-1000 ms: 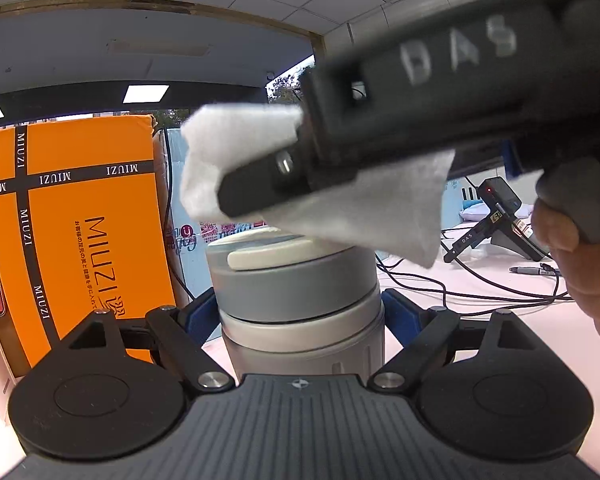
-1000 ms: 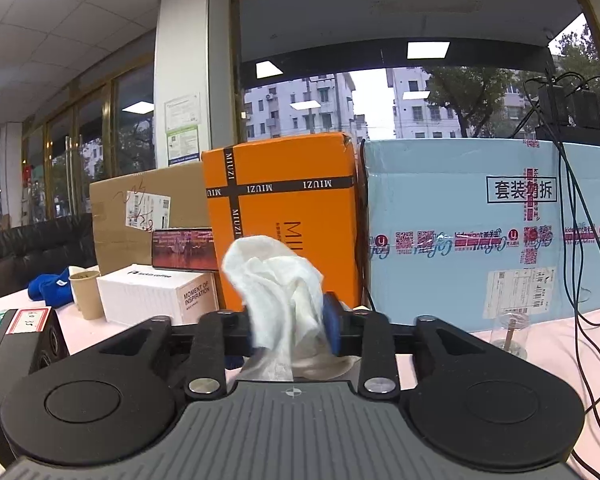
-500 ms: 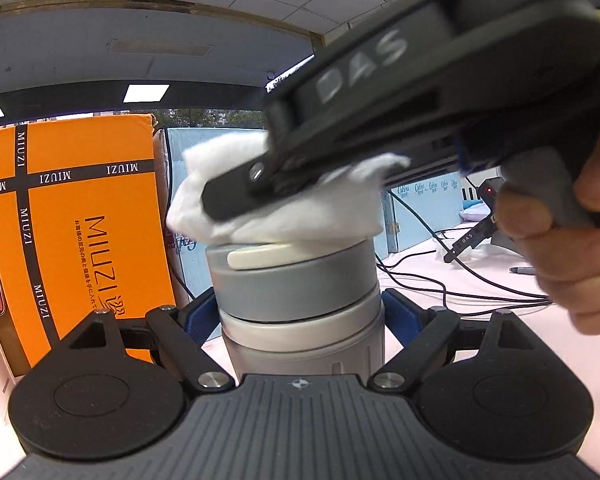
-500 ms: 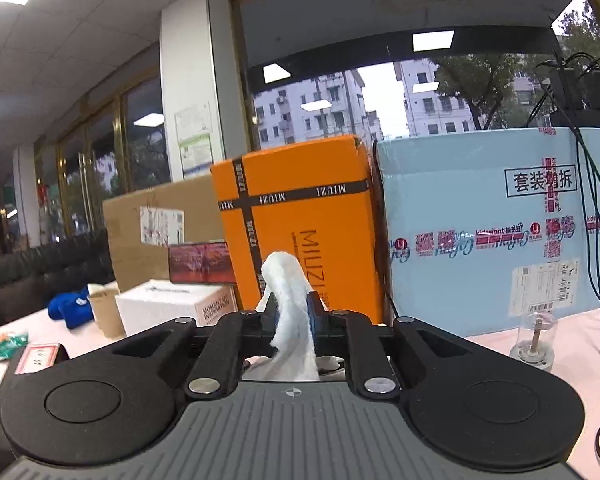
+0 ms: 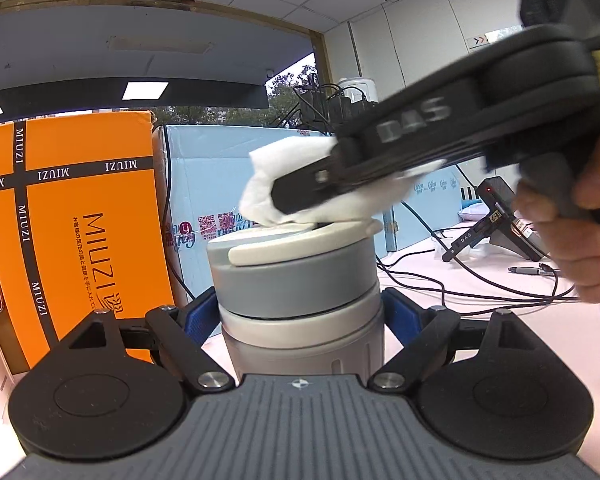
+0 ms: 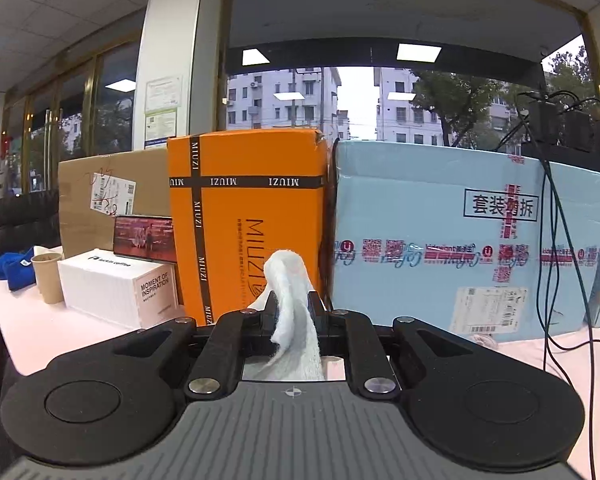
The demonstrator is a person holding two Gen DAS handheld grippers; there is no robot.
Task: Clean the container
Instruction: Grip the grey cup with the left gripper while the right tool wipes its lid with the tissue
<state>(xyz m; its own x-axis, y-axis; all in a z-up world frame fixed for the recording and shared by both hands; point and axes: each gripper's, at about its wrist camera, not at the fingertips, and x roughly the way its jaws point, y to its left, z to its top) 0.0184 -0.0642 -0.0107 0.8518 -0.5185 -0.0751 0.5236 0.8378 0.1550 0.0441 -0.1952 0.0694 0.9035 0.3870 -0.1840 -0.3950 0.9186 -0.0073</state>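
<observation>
Key relation: container (image 5: 300, 304) stands upright on the tabletop (image 5: 500, 312), long axis vertical, and the wipe comes at it from above and the right side of the left view. So the coming stroke looks like a level sweep across the lid, not a push down.

Left tool (image 5: 300, 320) is clamped on the container body, blue pads on both flanks just below the lid seam. It points level. This one is only the vise.

Right tool (image 6: 294, 312) is clenched on the cloth (image 6: 294, 320), jaws nearly together with the cloth bunched between them and poking up past the tips. In the left view it slants down from upper right, a person's hand (image 5: 572, 240) on its grip, and the cloth (image 5: 320, 196) sits touching the lid top (image 5: 300, 240). It is the nearer one to the surface to be cleaned.

Materials, big to small:
- Container: smooth cylinder, grey lid band over a paler ring, ribbed lower body. Looks hard, probably slick.
- Lid top: flat, pale, oval raised plate, off-white.
- Cloth: white, soft, fibrous, crumpled; folds under the tool and will drag.

Judgement: wiping of the lid is under way; sides not reachable while the left pads cover them. Risk is the cloth slipping out of the narrow pinch.

Cables (image 5: 440, 284) lie on the tabletop to the right, clear of the stroke.
</observation>
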